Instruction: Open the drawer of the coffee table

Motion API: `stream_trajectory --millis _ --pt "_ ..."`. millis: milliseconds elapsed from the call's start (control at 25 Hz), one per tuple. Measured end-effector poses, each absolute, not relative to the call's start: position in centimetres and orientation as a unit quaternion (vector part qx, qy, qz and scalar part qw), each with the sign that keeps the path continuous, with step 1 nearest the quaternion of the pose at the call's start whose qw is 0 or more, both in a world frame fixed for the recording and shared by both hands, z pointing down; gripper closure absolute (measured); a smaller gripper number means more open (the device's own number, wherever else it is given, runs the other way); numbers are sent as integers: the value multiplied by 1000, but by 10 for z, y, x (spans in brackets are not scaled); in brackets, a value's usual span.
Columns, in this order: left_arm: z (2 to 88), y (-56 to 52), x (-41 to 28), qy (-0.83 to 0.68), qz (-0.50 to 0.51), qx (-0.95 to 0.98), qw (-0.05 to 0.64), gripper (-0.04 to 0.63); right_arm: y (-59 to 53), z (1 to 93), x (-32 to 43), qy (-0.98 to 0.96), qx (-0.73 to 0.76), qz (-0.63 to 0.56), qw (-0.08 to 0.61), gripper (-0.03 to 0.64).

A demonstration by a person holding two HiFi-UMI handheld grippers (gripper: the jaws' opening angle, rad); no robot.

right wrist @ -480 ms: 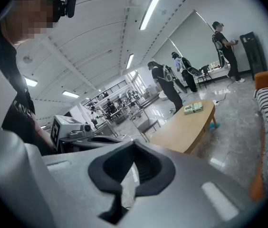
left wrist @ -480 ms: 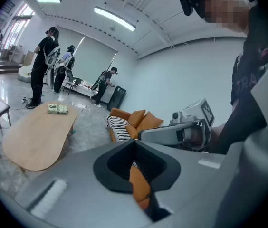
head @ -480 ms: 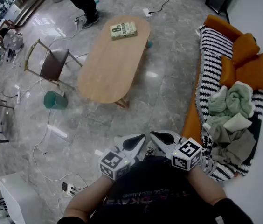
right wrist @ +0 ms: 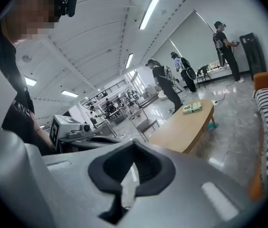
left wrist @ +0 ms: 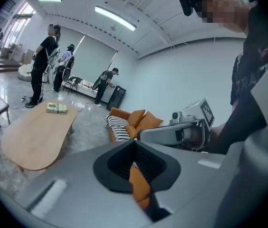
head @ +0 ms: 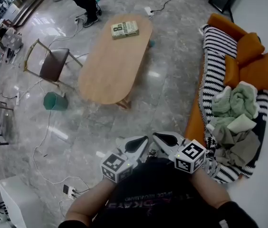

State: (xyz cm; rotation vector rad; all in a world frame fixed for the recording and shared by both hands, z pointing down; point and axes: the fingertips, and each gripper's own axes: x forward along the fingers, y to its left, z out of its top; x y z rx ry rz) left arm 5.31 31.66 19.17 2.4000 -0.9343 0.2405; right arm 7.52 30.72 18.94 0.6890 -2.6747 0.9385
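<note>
Here's a black T-shirt with reddish lettering, and the pale grey left claw and right claw each wear a black-and-white marker cube.

The head camera looks steeply down over the person; the two gripper views sit low by the chest (facing outward), all three sharing the coffee table well ahead.
</note>
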Motion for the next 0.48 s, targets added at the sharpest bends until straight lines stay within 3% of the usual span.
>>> stream_trajectory --millis 480 --pt "194 315 59 -340 94 895 274 594 306 186 78 -915 232 316 96 615"
